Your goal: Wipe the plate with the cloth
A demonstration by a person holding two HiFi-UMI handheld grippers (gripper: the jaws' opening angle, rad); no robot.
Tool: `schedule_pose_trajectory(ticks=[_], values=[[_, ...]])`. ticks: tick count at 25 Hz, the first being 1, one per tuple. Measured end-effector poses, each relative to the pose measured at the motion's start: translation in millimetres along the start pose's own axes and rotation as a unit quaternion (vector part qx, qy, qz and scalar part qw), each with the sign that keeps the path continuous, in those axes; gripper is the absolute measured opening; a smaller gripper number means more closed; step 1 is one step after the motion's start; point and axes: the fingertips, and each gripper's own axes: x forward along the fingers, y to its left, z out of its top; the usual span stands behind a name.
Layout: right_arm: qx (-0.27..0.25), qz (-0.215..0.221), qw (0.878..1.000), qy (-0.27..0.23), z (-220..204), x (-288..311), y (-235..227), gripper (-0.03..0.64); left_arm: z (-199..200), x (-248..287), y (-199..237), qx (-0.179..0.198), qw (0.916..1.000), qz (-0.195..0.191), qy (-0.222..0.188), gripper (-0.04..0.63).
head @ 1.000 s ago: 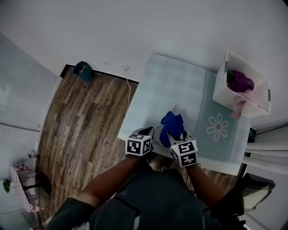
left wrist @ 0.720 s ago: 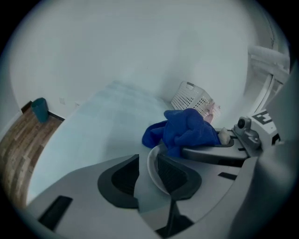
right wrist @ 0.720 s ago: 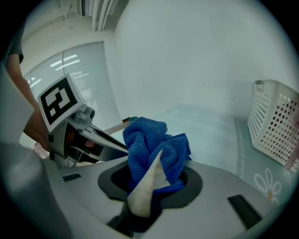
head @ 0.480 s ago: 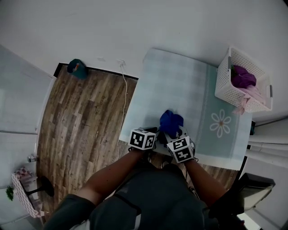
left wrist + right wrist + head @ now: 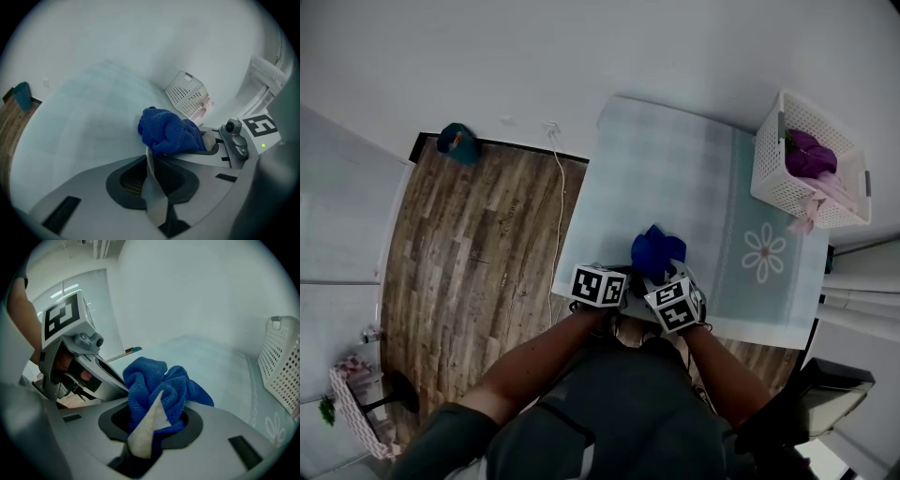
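The blue cloth (image 5: 145, 376) sat bunched in the right hand-held gripper (image 5: 157, 408), clamped between its jaws and bulging past their tips. Just beside that gripper, the left hand-held gripper (image 5: 150, 164) had just been closing to a narrow pinch. Whether anything thin lay between its jaws was hard to make out, as was the plate.

Grey left claw (image 5: 150, 161), grey right claw (image 5: 154, 418), black-and-white marker cubes (image 5: 599, 286), dark short-sleeved top (image 5: 619, 412)

The blue cloth (image 5: 656, 251) is being seen as matt, nubby terry. The table (image 5: 609, 272) is being covered by a smooth, pale checked sheet (image 5: 666, 159). At the table's corner a white lattice-plastic basket (image 5: 773, 176) is being shown; beside the table, grained wood flooring (image 5: 478, 253).
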Motion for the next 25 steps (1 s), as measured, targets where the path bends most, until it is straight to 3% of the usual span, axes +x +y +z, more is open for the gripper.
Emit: schedule_pose_trajectory(ticks=[4,9,18,22,25], values=[[-0.027,-0.01,0.999,0.03,-10,-4,-3,0.143,1,-1,2,-0.015,0.9998,0.014,0.0,0.051],[0.024,-0.035,0.998,0.053,-41,-32,-23,0.143,0,-1,2,-0.023,0.9996,0.015,0.0,0.051],[0.043,-0.086,0.993,0.064,-65,-82,-48,0.143,-6,-3,1,-0.042,0.9989,0.02,-0.002,0.049],[0.001,-0.022,1.0,0.016,-25,-60,-13,0.143,-5,-5,2,-0.043,0.9988,0.021,-0.002,0.049],[-0.035,0.031,0.999,0.014,-10,-28,20,0.143,-7,-5,1,-0.045,0.9988,0.022,-0.005,0.051]])
